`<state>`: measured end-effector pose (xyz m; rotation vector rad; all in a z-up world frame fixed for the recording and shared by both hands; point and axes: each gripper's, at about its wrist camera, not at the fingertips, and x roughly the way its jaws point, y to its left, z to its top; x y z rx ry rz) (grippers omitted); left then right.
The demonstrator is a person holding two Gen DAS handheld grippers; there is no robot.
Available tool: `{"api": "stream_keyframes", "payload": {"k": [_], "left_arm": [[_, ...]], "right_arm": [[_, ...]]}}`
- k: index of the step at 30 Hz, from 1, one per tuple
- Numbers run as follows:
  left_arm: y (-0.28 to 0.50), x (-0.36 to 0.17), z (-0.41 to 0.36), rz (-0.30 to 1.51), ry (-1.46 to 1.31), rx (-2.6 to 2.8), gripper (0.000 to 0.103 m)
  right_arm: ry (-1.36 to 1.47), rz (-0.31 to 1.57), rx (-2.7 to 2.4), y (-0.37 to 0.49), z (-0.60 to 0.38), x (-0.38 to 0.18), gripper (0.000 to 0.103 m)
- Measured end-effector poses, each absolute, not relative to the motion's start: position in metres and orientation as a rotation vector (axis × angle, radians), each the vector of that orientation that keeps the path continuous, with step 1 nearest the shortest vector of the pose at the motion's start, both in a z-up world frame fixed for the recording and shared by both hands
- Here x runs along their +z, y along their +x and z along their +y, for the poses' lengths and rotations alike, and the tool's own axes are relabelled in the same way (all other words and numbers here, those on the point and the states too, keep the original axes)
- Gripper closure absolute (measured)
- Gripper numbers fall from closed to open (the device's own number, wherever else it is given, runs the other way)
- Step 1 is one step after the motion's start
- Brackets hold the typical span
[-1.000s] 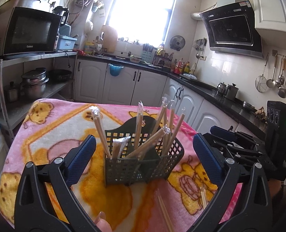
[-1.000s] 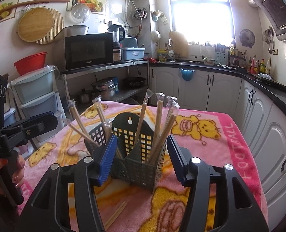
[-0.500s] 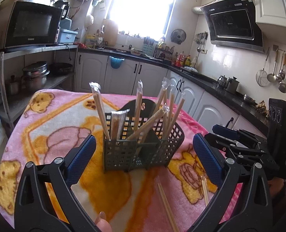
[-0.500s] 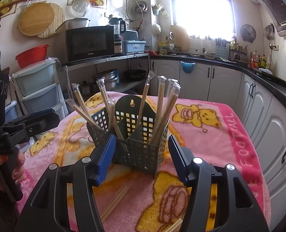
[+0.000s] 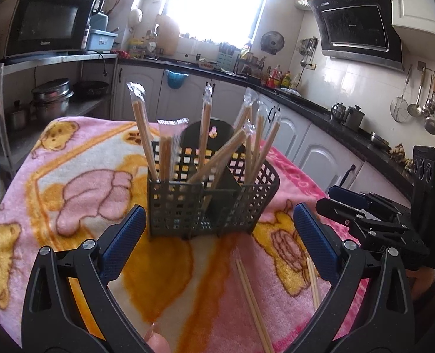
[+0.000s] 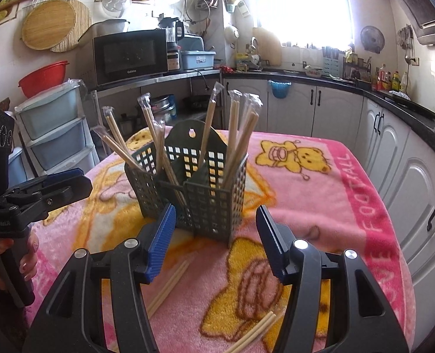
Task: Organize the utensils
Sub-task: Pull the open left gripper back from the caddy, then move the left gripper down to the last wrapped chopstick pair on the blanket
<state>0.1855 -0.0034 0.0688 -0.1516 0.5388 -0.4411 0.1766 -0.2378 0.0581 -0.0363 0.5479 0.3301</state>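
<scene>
**Q.** Which step of the task does the figure show?

**A.** A pause between placements, by appearance. The dark perforated utensil caddy (image 5: pixel 208 200) stands upright on the pink cartoon-print blanket (image 5: pixel 79 176), its compartments already stocked with plastic-wrapped chopsticks (image 6: pixel 235 135) that lean at various angles. Two pairs of bare chopsticks lie loose on the blanket in front of it: one pair (image 5: pixel 251 297) near the centre and one (image 5: pixel 313 279) just beside the left gripper's right finger. The left gripper (image 5: pixel 217 250) hangs with its jaws spread wide and empty; the right gripper (image 6: pixel 216 244) is likewise parted and carries nothing.

**Q.** What does the next move call for?

**A.** Probably the collection of a loose pair. In the right wrist view one bare pair (image 6: pixel 170 285) lies just below the right gripper's left finger, and another (image 6: pixel 254 335) lies nearer the camera. The sticks lie flat on soft pile, so a low approach with the fingers astride both sticks seems needed. They would then be tipped upright and lowered into a compartment with room.
</scene>
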Motion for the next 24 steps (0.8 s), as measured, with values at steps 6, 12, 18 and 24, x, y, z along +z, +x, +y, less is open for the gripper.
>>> {"api": "stream_keyframes", "payload": {"k": [6, 12, 18, 24], "left_arm": [[0.186, 0.061, -0.012, 0.561, -0.133, -0.446, 0.011], [0.189, 0.050, -0.023, 0.589, -0.114, -0.458, 0.011], [0.194, 0.037, -0.035, 0.625, -0.094, -0.472, 0.011], [0.199, 0.024, -0.046, 0.664, -0.080, -0.480, 0.011]], "right_arm": [[-0.034, 0.570, 0.318, 0.174, -0.244, 0.050, 0.048], [-0.032, 0.588, 0.305, 0.172, -0.249, 0.043, 0.048], [-0.026, 0.622, 0.291, 0.172, -0.256, 0.031, 0.048], [-0.018, 0.659, 0.277, 0.172, -0.264, 0.017, 0.048]]}}
